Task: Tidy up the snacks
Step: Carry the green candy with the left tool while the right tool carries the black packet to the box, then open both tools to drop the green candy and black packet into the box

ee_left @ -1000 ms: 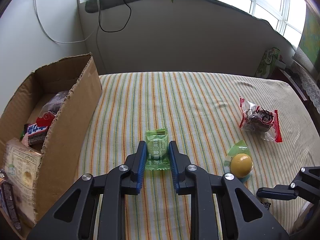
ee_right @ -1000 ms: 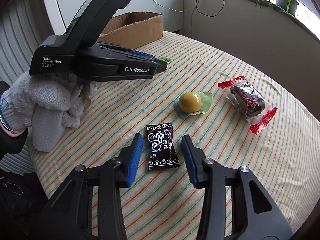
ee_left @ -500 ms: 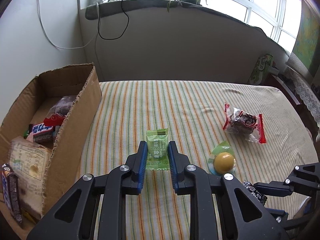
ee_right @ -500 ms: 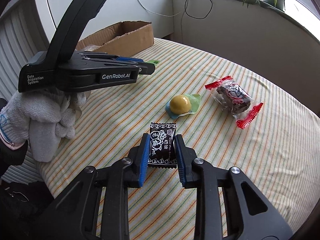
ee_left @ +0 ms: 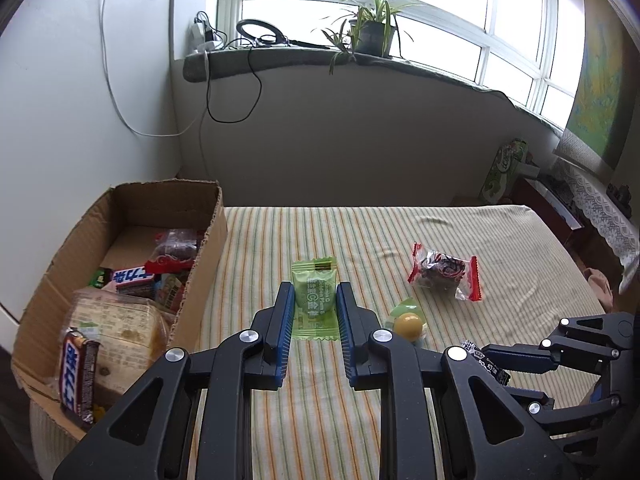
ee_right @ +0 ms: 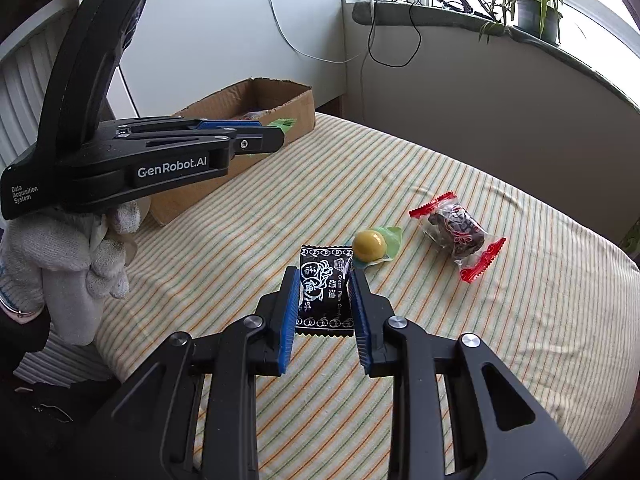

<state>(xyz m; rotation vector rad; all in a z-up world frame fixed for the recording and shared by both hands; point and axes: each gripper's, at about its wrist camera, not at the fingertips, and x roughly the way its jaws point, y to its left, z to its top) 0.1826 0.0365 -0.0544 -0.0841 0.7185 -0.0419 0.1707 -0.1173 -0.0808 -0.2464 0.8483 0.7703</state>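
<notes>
Daylit room with white walls (ee_left: 80, 120) and a curved bank of white-framed windows (ee_left: 500, 40). Along the grey-green sill (ee_left: 400, 65): a potted spider plant (ee_left: 374, 32), a ring lamp (ee_left: 260, 34), a plugged-in charger (ee_left: 200, 34) with black and white cables (ee_left: 224, 104) trailing down. Striped tablecloth (ee_left: 360, 232) below; lace-edged furniture (ee_left: 596, 208) and a yellow-green hanging (ee_left: 596, 76) at right.

The left tool (ee_right: 256, 142) reads "GenRobot.AI" and "Data Acquisition System"; the black packet (ee_right: 324, 292) reads "Cream Plum Candy".
</notes>
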